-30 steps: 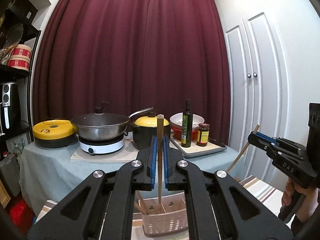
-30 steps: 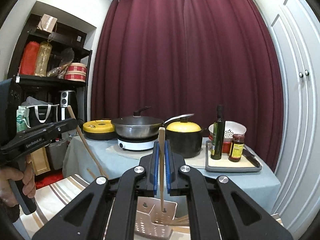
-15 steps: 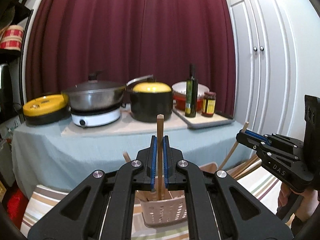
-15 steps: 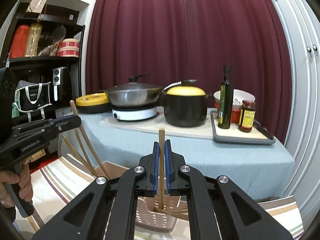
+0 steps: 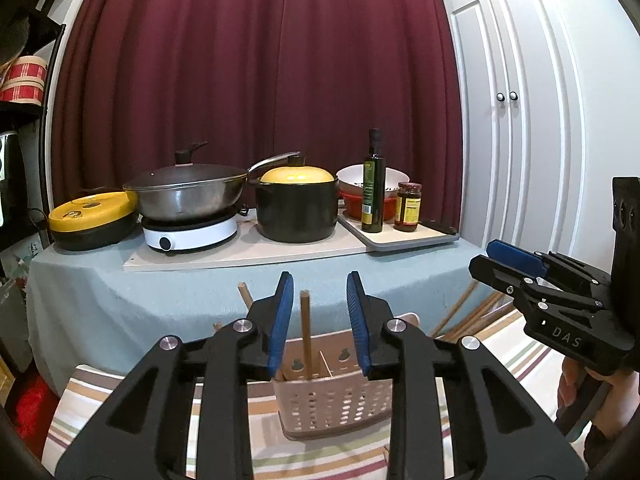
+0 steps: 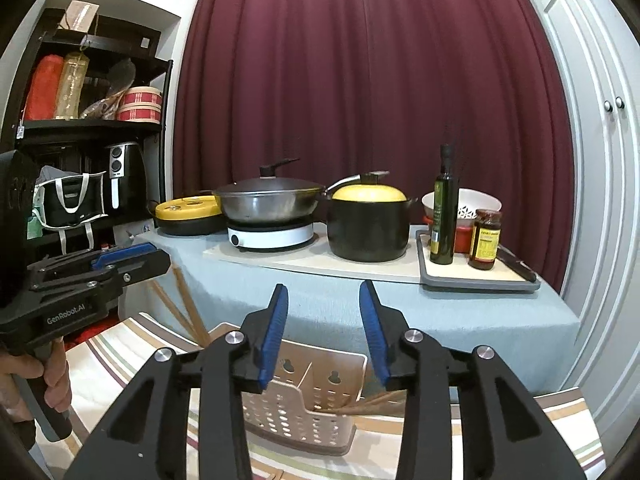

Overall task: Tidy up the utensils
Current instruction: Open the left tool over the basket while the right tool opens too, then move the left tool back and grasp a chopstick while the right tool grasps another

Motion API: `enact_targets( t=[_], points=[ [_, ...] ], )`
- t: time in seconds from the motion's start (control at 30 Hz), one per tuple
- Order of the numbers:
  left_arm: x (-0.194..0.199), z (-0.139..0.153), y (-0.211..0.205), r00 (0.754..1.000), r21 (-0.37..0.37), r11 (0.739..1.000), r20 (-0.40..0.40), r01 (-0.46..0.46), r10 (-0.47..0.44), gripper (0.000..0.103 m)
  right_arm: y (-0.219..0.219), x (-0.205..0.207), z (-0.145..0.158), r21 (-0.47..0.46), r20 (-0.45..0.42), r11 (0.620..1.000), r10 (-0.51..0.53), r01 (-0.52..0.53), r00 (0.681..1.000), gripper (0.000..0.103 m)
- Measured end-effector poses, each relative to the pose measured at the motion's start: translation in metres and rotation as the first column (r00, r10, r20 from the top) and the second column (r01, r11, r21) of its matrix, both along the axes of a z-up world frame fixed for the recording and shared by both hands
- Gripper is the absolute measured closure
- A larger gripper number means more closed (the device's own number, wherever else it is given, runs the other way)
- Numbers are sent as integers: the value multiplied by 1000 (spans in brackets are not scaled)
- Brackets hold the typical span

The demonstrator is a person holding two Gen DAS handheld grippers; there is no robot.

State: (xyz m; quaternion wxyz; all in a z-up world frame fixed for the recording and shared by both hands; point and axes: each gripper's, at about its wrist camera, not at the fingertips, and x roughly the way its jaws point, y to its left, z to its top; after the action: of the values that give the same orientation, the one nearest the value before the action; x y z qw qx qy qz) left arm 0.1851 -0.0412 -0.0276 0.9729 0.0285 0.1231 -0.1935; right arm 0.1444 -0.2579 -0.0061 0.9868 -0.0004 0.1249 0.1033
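Wooden chopstick (image 5: 305, 332) stands upright in the perforated pink caddy (image 5: 336, 404) between the spread, empty left gripper (image 5: 319, 320), the right gripper (image 6: 323, 330) also spread and empty above it; more chopsticks (image 5: 466, 316) lie outside, apparently still unsorted.
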Motion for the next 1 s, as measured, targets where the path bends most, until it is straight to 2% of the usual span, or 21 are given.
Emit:
enact_targets(
  t=[0.2,0.37,0.67,1.0],
  points=[
    [-31,-1,7,1000,-16,1000,-4,-14,14,71,-2,-28,0,9,-8,1000,-14,14,1000,65],
    [-57,-14,12,999,-12,999,-22,-34,34,69,-1,-52,-11,-8,-31,999,-33,33,999,65],
    [-100,-57,23,992,-7,997,-99,-73,72,69,1,-99,-64,-15,-126,998,-57,56,990,65],
    [-141,-117,32,974,49,993,-192,-112,119,69,13,-140,-125,-39,-249,999,-40,31,968,65]
  ],
)
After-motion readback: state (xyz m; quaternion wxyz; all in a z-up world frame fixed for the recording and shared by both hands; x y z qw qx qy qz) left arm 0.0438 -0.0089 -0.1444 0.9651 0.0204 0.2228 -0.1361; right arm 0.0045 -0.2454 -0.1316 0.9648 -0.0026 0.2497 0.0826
